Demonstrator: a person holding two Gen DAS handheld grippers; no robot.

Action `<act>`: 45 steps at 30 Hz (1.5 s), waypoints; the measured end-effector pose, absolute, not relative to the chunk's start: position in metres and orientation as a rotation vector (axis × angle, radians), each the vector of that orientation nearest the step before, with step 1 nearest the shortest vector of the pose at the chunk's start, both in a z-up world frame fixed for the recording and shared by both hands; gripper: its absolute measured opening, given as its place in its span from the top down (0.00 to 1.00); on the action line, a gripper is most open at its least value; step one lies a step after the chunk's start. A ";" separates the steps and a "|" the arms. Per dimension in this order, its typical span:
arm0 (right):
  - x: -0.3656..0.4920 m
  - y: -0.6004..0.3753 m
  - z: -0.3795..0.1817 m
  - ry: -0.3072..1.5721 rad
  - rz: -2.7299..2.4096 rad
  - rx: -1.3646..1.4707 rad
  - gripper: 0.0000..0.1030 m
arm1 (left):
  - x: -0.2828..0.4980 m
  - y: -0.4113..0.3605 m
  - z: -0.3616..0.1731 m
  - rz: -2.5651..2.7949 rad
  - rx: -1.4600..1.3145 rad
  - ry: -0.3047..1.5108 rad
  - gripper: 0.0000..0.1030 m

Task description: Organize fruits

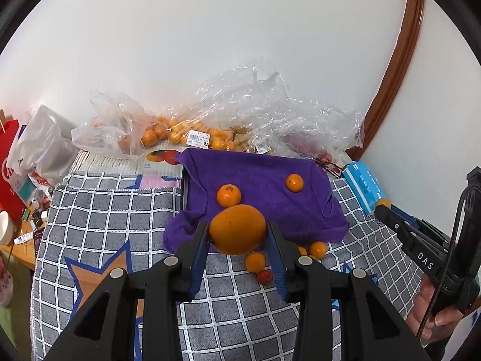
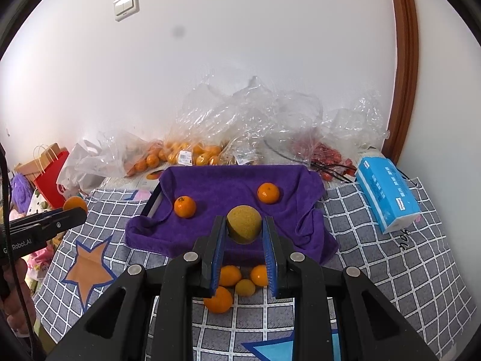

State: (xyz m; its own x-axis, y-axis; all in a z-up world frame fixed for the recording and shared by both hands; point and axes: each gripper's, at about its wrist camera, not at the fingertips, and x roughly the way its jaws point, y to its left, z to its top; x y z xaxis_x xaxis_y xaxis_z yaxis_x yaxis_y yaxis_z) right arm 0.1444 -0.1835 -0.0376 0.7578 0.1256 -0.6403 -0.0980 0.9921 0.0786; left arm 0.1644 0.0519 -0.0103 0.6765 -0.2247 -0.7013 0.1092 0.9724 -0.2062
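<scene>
Fingertips of the left gripper (image 1: 238, 234) clamp a large orange citrus fruit (image 1: 237, 229) over the purple towel-lined tray (image 1: 264, 180); the right gripper (image 2: 244, 231) pinches a small yellow-green round fruit (image 2: 244, 224). Two small mandarins (image 2: 185, 206) lie on the towel at 10 and 1 o'clock. Loose small oranges (image 2: 230, 275) crowd the checked grey cloth (image 2: 375, 255) at 6 o'clock, with clear plastic fruit bags (image 2: 240, 126) at 12.

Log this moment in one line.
left tongs: shut on large orange | right tongs: shut on yellowish fruit | purple towel: two oranges
</scene>
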 end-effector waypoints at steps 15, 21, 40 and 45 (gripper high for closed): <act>0.158 -0.184 -0.034 0.696 0.111 0.038 0.76 | 0.177 0.052 -0.008 -0.200 -0.156 0.798 0.65; 0.163 -0.184 -0.032 0.693 0.109 0.037 0.76 | 0.181 0.050 -0.007 -0.209 -0.155 0.793 0.65; 0.174 -0.187 -0.036 0.701 0.104 0.043 0.76 | 0.193 0.045 -0.009 -0.218 -0.155 0.795 0.65; 0.177 -0.187 -0.037 0.705 0.102 0.043 0.76 | 0.200 0.045 -0.012 -0.219 -0.159 0.800 0.65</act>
State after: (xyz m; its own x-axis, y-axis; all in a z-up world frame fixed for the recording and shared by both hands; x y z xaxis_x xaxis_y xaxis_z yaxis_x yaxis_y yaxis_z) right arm 0.1774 -0.1874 -0.0368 0.7571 0.1085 -0.6442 -0.0792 0.9941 0.0744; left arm 0.2002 0.0451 -0.0122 0.6762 -0.2535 -0.6917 0.1336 0.9656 -0.2233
